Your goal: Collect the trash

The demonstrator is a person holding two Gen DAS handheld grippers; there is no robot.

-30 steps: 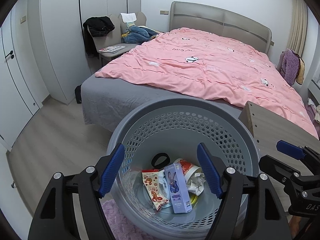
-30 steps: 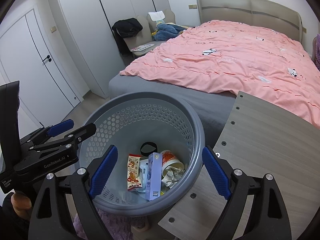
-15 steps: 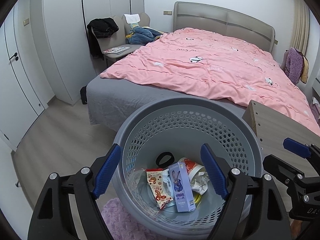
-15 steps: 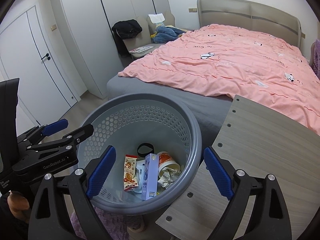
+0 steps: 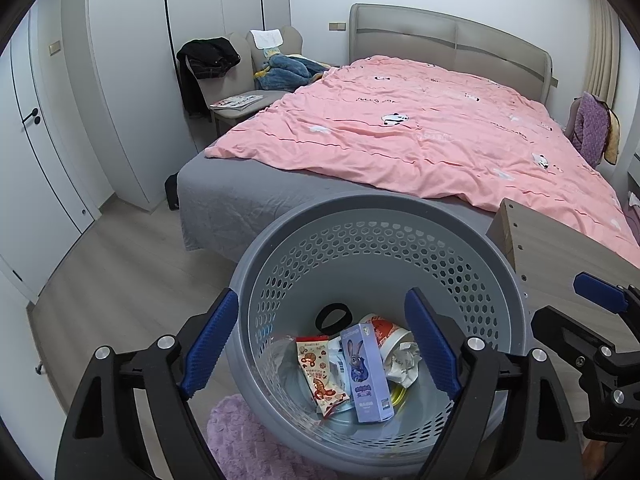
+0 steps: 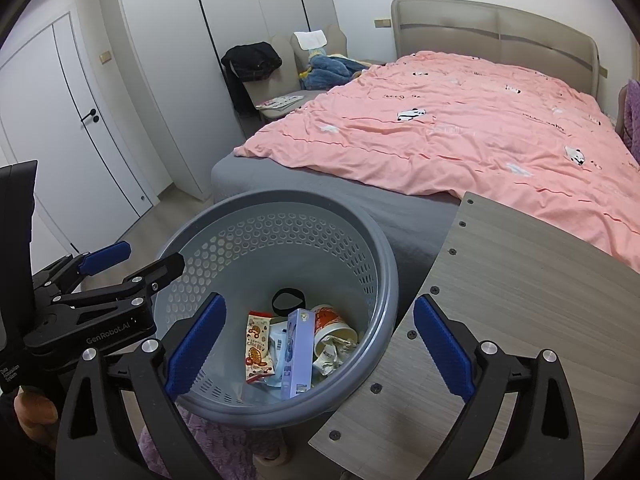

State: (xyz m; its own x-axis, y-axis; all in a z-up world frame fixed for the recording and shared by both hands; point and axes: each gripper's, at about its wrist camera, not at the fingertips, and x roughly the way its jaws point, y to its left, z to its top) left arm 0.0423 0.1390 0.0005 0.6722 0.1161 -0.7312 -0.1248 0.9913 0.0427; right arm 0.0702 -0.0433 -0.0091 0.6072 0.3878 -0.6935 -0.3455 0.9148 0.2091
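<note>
A grey perforated basket (image 5: 376, 216) stands on the floor by the bed; it also shows in the right wrist view (image 6: 280, 200). Inside lie a purple rabbit carton (image 5: 366, 374), a red snack packet (image 5: 318, 376), a red paper cup with crumpled paper (image 5: 394, 346) and a black ring (image 5: 333, 317). My left gripper (image 5: 320, 346) is open and empty above the basket's near side. My right gripper (image 6: 318, 354) is open and empty, over the basket's right rim and the table edge. The left gripper also shows in the right wrist view (image 6: 132, 258).
A grey wood table (image 6: 520, 300) stands right of the basket. A bed with a pink duvet (image 5: 420, 136) lies behind. A purple rug (image 5: 248, 440) lies under the basket. Chairs with clothes (image 5: 224, 68) and white wardrobe doors (image 5: 120, 80) are at the back left.
Both grippers have drawn back and up a little from the basket, so the basket sits lower in each view. Both stay open and empty. The trash has not moved.
</note>
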